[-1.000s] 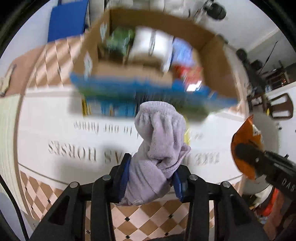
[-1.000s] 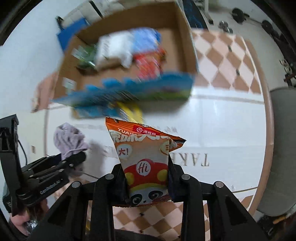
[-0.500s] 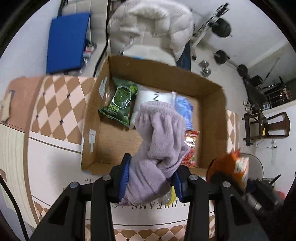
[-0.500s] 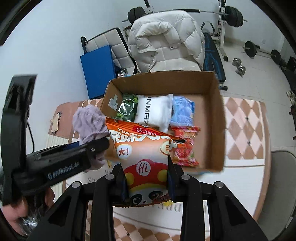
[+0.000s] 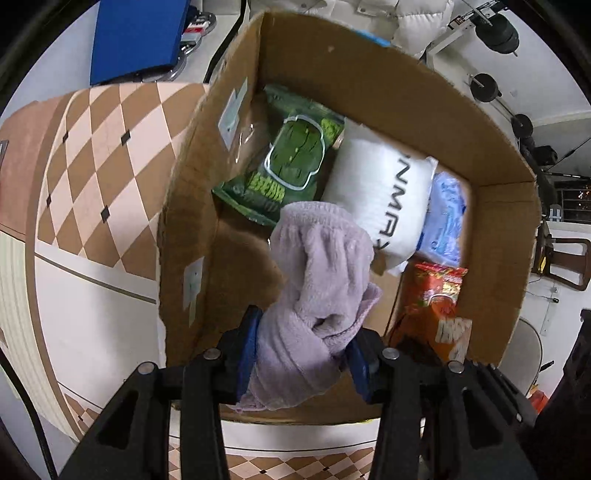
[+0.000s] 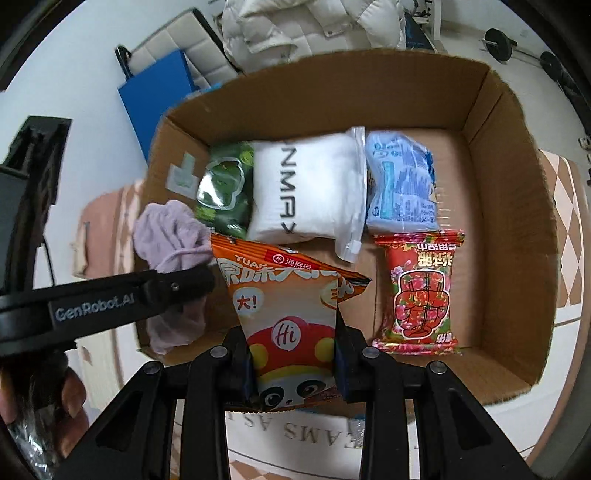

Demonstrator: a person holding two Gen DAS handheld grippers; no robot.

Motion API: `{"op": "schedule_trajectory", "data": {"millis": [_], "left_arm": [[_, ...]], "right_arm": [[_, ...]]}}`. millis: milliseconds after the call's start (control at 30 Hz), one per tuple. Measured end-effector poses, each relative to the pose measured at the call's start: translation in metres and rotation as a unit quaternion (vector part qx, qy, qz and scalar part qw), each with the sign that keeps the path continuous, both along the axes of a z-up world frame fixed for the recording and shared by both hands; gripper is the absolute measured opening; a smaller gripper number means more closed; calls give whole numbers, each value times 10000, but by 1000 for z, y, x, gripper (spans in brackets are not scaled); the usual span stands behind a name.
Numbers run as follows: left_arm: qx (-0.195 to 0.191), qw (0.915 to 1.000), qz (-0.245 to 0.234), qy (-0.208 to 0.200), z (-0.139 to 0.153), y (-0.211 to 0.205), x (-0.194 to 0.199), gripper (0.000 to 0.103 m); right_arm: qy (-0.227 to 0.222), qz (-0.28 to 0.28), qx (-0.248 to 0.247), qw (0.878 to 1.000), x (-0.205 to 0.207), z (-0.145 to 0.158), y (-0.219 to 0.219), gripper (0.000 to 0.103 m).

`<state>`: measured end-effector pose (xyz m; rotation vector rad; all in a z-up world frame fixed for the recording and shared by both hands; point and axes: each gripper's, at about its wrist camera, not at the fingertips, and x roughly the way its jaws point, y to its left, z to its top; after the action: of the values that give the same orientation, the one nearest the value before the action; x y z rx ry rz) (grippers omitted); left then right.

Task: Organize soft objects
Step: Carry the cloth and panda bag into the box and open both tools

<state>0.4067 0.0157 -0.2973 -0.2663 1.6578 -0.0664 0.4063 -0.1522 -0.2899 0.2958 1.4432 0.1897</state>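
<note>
My left gripper (image 5: 301,354) is shut on a lilac fleece cloth (image 5: 317,280) and holds it over the near left part of an open cardboard box (image 5: 369,85). The cloth also shows in the right wrist view (image 6: 173,236). My right gripper (image 6: 295,365) is shut on an orange snack bag (image 6: 288,302) with a panda print, held over the box's near edge (image 6: 509,384). Inside the box lie a green pack (image 6: 225,188), a white pouch (image 6: 306,192), a light blue pack (image 6: 400,184) and a red pack (image 6: 421,291).
The box stands on a checkered and white table cover (image 5: 92,147). A blue panel (image 5: 136,33), a white puffy jacket (image 6: 314,26) and gym weights (image 5: 495,27) are behind the box. A wooden chair (image 5: 565,262) stands at the right.
Both grippers moved forward from the table in front of the box to over its opening, each still holding its item. The box now fills both views.
</note>
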Motion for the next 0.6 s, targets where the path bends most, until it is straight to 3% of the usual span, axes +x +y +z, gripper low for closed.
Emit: {"op": "schedule_trajectory", "data": {"millis": [33, 67, 100, 167, 233, 467, 600], "left_arm": [[-50, 10000, -10, 42, -3, -1, -2, 47], [-101, 9999, -23, 47, -6, 1, 1, 53], [-104, 9999, -46, -12, -4, 0, -1, 57], [8, 9997, -71, -212, 3, 0, -3, 84], [170, 9991, -136, -355, 10, -1, -1, 95], [617, 9941, -321, -828, 37, -2, -16, 97], [706, 9915, -373, -1025, 53, -3, -29, 97]], "right_arm": [[37, -35, -5, 10000, 1, -4, 0, 38], [37, -35, -5, 10000, 1, -4, 0, 52], [67, -49, -18, 10000, 2, -6, 0, 78], [7, -70, -87, 9999, 1, -6, -1, 100], [-25, -40, -172, 9998, 0, -4, 0, 100], [-70, 13, -797, 9968, -7, 5, -4, 103], [-99, -48, -854, 9963, -17, 17, -10, 103]]}}
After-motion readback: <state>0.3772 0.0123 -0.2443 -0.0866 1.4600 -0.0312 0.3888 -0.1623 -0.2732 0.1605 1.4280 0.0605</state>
